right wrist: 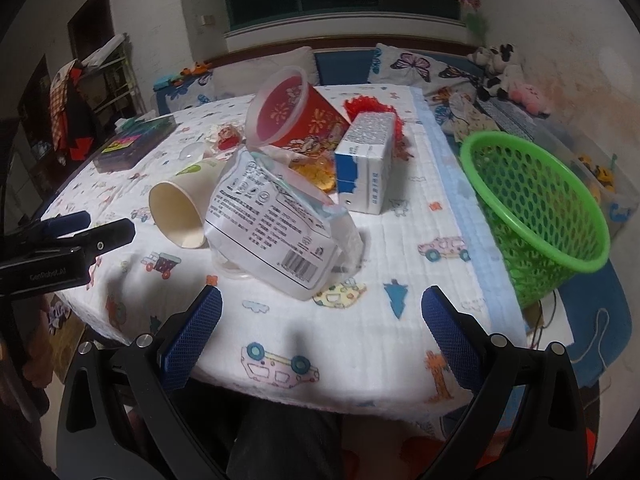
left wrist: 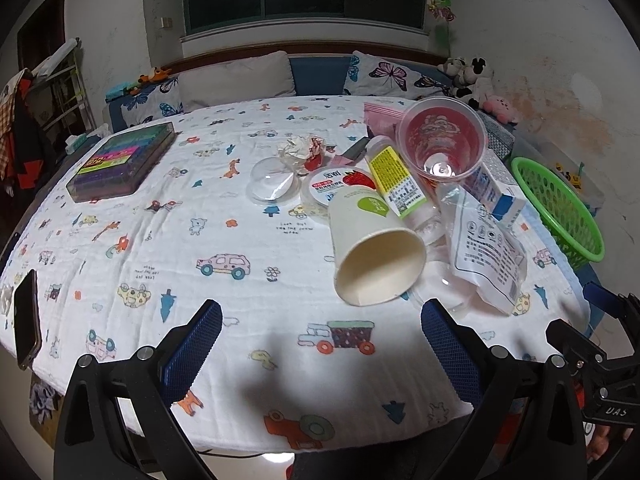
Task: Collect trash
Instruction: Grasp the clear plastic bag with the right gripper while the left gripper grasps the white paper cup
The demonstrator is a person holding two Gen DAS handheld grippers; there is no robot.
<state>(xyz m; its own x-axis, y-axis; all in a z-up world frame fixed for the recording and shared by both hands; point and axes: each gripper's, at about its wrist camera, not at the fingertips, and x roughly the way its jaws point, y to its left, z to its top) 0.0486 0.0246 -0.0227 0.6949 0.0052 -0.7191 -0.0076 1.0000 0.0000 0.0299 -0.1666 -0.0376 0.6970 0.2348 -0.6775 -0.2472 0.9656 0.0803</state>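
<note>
Left gripper (left wrist: 320, 344) was spread wide, nothing between the blue pads, hovering over the near edge of the table (left wrist: 240, 400); right gripper (right wrist: 320, 332) same, jaws apart and empty over the near right part of the cloth. Each showed in the other's view at the frame edge. Trash sat piled right of centre: paper cup (left wrist: 374, 252) on its side, mouth toward the camera; white plastic pouch (right wrist: 276, 224) crumpled just right of it and touching it; clear cup with red print (left wrist: 442, 140) tipped over on top of the pile; blue-and-white carton (right wrist: 362, 164) behind the pouch, upright in the right wrist view; bottle with yellow label (left wrist: 396, 180) lying between cup and carton; round strawberry lid (left wrist: 336, 188), clear dome lid (left wrist: 272, 180) and crumpled wrapper (left wrist: 304, 148) further left. Green mesh basket (right wrist: 536, 208) was at the table's right edge, tilted, nothing visible in it, well apart from the pile. Phone (left wrist: 26, 316) lay at the left edge, marker case (left wrist: 124, 160) far left
</note>
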